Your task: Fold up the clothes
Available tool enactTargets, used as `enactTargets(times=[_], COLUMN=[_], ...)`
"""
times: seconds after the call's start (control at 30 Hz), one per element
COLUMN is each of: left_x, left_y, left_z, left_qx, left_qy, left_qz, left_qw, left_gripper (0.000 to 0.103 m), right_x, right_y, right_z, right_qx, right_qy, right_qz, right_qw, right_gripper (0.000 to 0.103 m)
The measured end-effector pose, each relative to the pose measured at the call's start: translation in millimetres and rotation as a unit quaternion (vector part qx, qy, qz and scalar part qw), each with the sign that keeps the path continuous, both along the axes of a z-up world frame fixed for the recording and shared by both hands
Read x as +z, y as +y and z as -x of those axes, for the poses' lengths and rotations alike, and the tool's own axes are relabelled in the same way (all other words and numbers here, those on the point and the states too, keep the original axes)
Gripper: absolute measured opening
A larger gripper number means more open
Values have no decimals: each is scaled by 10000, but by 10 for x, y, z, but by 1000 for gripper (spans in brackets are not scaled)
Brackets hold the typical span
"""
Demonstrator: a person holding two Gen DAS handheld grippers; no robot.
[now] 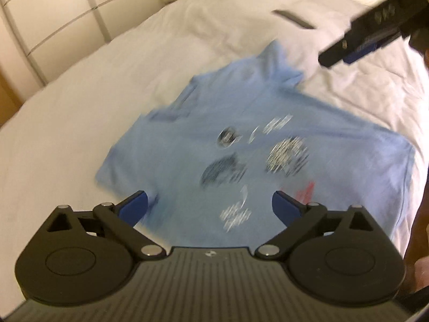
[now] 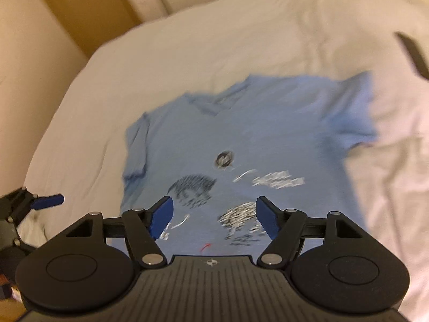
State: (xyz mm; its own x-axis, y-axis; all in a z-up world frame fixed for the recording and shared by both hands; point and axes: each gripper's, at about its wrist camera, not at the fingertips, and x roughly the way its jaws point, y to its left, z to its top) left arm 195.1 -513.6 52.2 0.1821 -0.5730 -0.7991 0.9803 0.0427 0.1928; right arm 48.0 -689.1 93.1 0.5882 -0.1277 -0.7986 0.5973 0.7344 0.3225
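A light blue T-shirt (image 1: 241, 139) with dark, white and red prints lies spread face up on a white bed sheet (image 1: 80, 134), collar towards the far side. My left gripper (image 1: 209, 204) hangs open above the shirt's near part, nothing between its blue pads. In the right wrist view the same T-shirt (image 2: 254, 134) lies flat, and my right gripper (image 2: 214, 217) hovers open over its printed lower half, also empty. The right gripper (image 1: 337, 57) shows at the upper right of the left wrist view, off the shirt. One blue finger (image 2: 48, 200) of the left gripper shows at the left edge.
A flat dark object (image 1: 292, 18) lies on the sheet beyond the shirt, also visible as the dark object (image 2: 413, 53) at the right. A white slatted panel (image 1: 40, 26) and a wooden surface (image 2: 88, 8) stand past the bed's far edge. Both views are motion-blurred.
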Motion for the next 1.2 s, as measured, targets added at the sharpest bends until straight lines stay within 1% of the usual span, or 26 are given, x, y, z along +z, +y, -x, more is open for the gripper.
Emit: enactTargets(times=[0.07, 0.13, 0.2, 0.23, 0.27, 0.3, 0.33, 0.37, 0.43, 0.5, 0.53, 0.57, 0.6, 0.63, 0.67, 0.7, 0.77, 0.8, 0.9, 0.97, 1.03, 1.1, 1.13, 1.2], left_x=[66, 130, 138, 141, 140, 95, 41, -11, -131, -295, -388, -488, -574, -660, -747, -834, -1007, -1096, -1410, -1688, -1937, -2103, -2157, -2171], left_y=[-205, -402, -626, -743, -859, -977, -1143, -1298, -1658, -1993, -2163, -2354, -2505, -2657, -2808, -2946, -3190, -3300, -3622, -3815, -3957, -4005, -4020, -4009], left_z=[197, 406, 659, 798, 935, 1044, 1189, 1322, 1617, 1878, 2002, 2130, 2191, 2253, 2315, 2394, 2522, 2572, 2651, 2656, 2632, 2556, 2514, 2466], left_qx=[-292, -591, -896, -1045, -1188, -1275, -1385, -1448, -1428, -1304, -1233, -1078, -916, -754, -604, -594, -623, -659, -790, -877, -913, -888, -873, -861], left_qy=[-127, -226, -321, -359, -398, -451, -520, -586, -748, -951, -1061, -1149, -1095, -1040, -995, -1073, -1303, -1450, -1868, -2168, -2305, -2357, -2334, -2279], left_qz=[124, 278, 355, 392, 425, 407, 371, 358, 355, 262, 193, 58, -33, -124, -214, -297, -411, -445, -542, -742, -1010, -1173, -1171, -1051], left_qw=[9994, 9976, 9948, 9931, 9912, 9900, 9883, 9871, 9863, 9866, 9865, 9875, 9898, 9916, 9930, 9920, 9887, 9862, 9777, 9694, 9635, 9606, 9613, 9642], left_gripper=[101, 101, 101, 100, 94, 91, 82, 77, 77, 77, 73, 65, 61, 53, 45, 43, 42, 42, 42, 42, 42, 41, 39, 21], right_x=[174, 291, 365, 386, 402, 415, 429, 421, 356, 285, 250, 169, 65, -41, -125, -172, -235, -260, -420, -543, -664, -787, -838, -960], right_y=[-60, -151, -287, -368, -472, -586, -699, -835, -1172, -1516, -1688, -1904, -2138, -2373, -2590, -2776, -3136, -3305, -3763, -3986, -4138, -4229, -4259, -4316], right_z=[224, 410, 597, 679, 766, 855, 943, 1027, 1113, 1187, 1224, 1226, 1205, 1180, 1146, 1111, 1036, 987, 791, 636, 506, 384, 323, 184], right_qx=[-317, -526, -656, -726, -799, -873, -947, -973, -801, -600, -500, -307, -96, 109, 311, 504, 873, 1010, 1325, 1528, 1708, 1892, 1954, 2076], right_qy=[-136, -172, -137, -115, -131, -161, -192, -237, -338, -440, -490, -539, -563, -579, -541, -514, -481, -476, -380, -291, -235, -193, -172, -152], right_qz=[141, 245, 381, 438, 459, 465, 472, 482, 484, 481, 480, 468, 381, 270, 166, 136, 140, 134, 59, 10, -26, -45, -70, -151], right_qw=[9993, 9982, 9970, 9963, 9957, 9950, 9942, 9938, 9950, 9961, 9964, 9970, 9976, 9979, 9979, 9973, 9949, 9937, 9904, 9878, 9850, 9817, 9805, 9780], right_gripper=[80, 81, 81, 81, 81, 81, 81, 81, 81, 81, 81, 81, 80, 79, 75, 68, 64, 60, 59, 59, 59, 59, 59, 59])
